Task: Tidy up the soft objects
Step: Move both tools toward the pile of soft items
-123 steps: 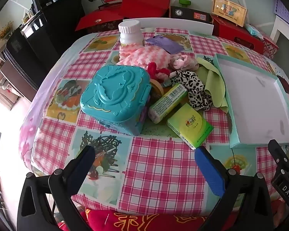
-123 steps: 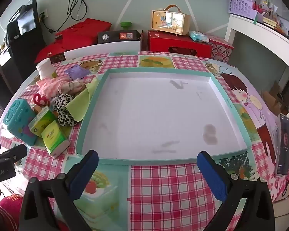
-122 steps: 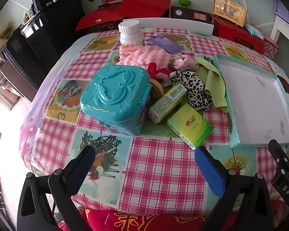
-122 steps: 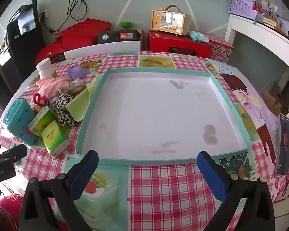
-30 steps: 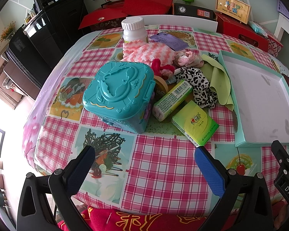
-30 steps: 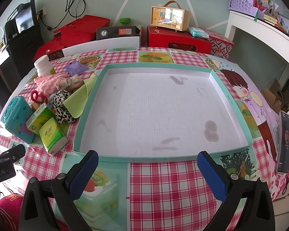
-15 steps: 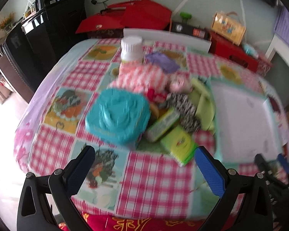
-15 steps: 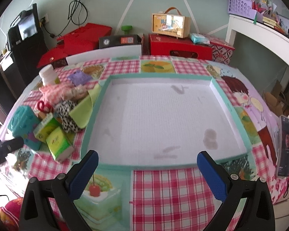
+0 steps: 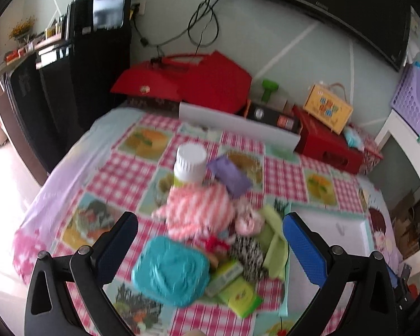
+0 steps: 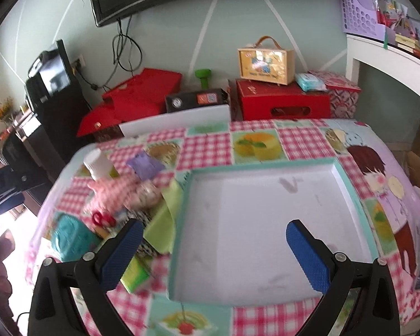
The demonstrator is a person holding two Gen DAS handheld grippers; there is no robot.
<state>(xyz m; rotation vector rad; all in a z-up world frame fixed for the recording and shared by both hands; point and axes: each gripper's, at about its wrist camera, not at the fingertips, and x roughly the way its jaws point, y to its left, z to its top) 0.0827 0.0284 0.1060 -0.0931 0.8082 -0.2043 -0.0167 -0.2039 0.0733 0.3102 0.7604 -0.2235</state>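
Both grippers are now rising and tilting up, so more wall is showing than before. Left gripper (image 9: 210, 229) and right gripper (image 10: 210, 231) are staying wide open, holding nothing, above the pile of cloths (image 9: 198, 212) and the tray (image 10: 347, 184).

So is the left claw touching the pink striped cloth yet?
Apart. In the left wrist view the left claw is open above the pile, and its pads flank the pink striped cloth without contact.

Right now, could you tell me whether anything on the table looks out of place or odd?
The green cloth hangs over the left rim of the tray, half in, half out. The tray's white floor also shows grey smudges. The pile beside it is jumbled.
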